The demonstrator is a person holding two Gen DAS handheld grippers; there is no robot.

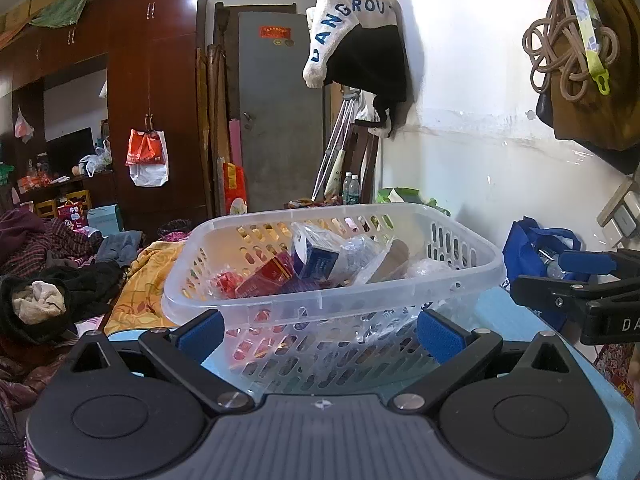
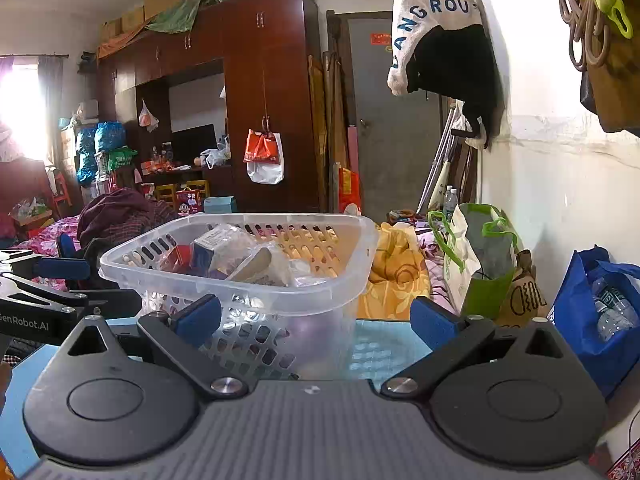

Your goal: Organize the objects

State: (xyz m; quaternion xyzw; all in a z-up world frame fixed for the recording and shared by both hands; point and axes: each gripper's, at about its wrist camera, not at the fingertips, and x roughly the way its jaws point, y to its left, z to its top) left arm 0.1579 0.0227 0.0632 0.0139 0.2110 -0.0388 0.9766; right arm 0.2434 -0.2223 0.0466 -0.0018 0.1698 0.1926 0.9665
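Observation:
A clear perforated plastic basket [image 1: 332,296] stands on a light blue tabletop [image 1: 508,312]. It holds a red box [image 1: 264,276], a blue and white box [image 1: 316,258], crumpled clear wrappers and a cardboard tube. My left gripper [image 1: 318,334] is open just in front of the basket's near wall, its blue pads spread to either side and holding nothing. In the right wrist view the basket [image 2: 240,288] sits ahead and left of centre. My right gripper [image 2: 316,320] is open and empty, its left pad close to the basket wall. Each gripper shows at the edge of the other's view.
A blue bag [image 2: 592,300] with water bottles and a green and white bag [image 2: 476,264] stand against the white wall on the right. A yellow blanket [image 1: 144,280] and piled clothes lie on a bed beyond the tabletop. A dark wardrobe and a grey door stand farther back.

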